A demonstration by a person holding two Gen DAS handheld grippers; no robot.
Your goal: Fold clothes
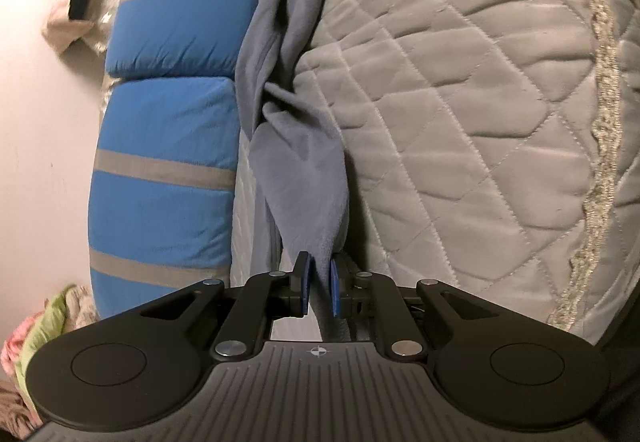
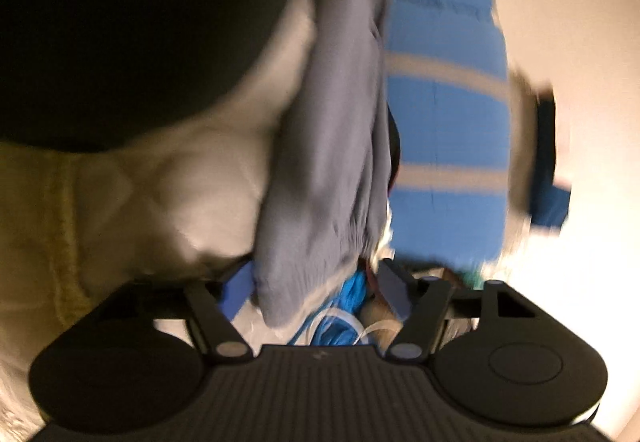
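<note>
Now grey garment [image 1: 296,162] pinched in left gripper [image 1: 319,282]

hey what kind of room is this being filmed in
Most likely a bedroom. A grey quilted bedspread covers what looks like a bed, with blue cushions with grey stripes beside it against a plain wall.

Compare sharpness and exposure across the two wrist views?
Left wrist: sharp, evenly lit; quilted bedspread stitching crisp, fisheye bending at the edges. Right wrist: heavy motion blur over the grey garment, blown-out wall at right, a near-black patch upper left.
</note>
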